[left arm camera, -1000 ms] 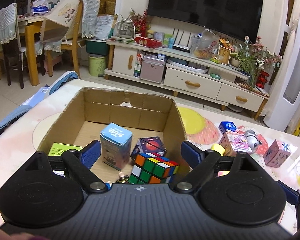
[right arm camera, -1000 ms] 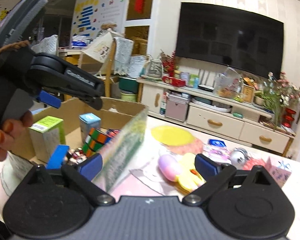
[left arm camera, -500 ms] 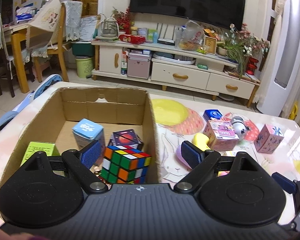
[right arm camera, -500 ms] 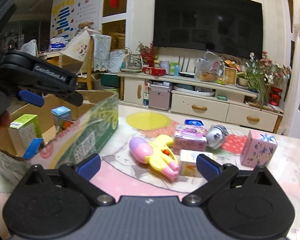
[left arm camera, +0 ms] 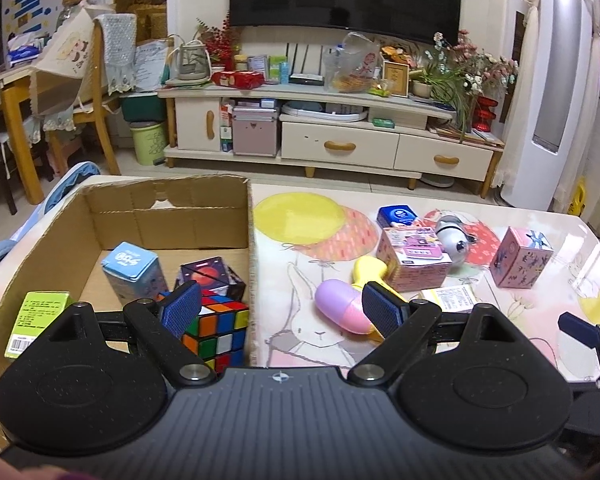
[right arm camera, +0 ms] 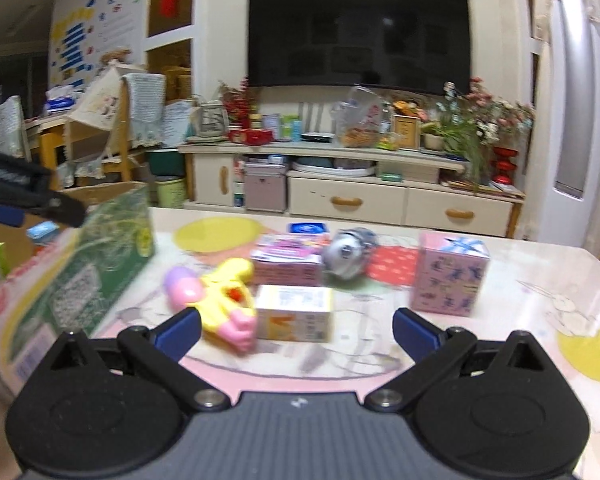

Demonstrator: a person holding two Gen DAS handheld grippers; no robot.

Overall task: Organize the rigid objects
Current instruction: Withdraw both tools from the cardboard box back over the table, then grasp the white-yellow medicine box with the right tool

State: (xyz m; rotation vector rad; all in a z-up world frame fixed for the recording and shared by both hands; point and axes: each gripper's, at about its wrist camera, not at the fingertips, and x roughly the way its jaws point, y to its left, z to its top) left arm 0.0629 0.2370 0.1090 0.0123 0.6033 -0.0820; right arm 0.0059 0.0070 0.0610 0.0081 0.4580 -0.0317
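A cardboard box [left arm camera: 168, 196] at the left holds a Rubik's cube [left arm camera: 216, 328], a light blue carton [left arm camera: 130, 270], a dark cube [left arm camera: 212, 278] and a green carton [left arm camera: 36, 316]. My left gripper [left arm camera: 280, 312] is open over the box's right wall, with nothing between its fingers. On the table lie a yellow and pink toy [right arm camera: 220, 300], a small white and orange box [right arm camera: 296, 312], a pink flat box [right arm camera: 288, 266], a silver toy [right arm camera: 346, 254] and a pink gift box [right arm camera: 450, 274]. My right gripper [right arm camera: 296, 334] hangs open just short of the small box.
A blue tin [left arm camera: 398, 216] lies behind the pink flat box. The table [left arm camera: 540, 300] ends at the right and far side. Beyond it stand a TV cabinet [left arm camera: 340, 136], wooden chairs [left arm camera: 84, 92] and a white tower appliance [left arm camera: 556, 80].
Both grippers have swung to the right. The left one moved from over the box's inside to its right wall; the right one now faces the loose items on the table. Both stay open.
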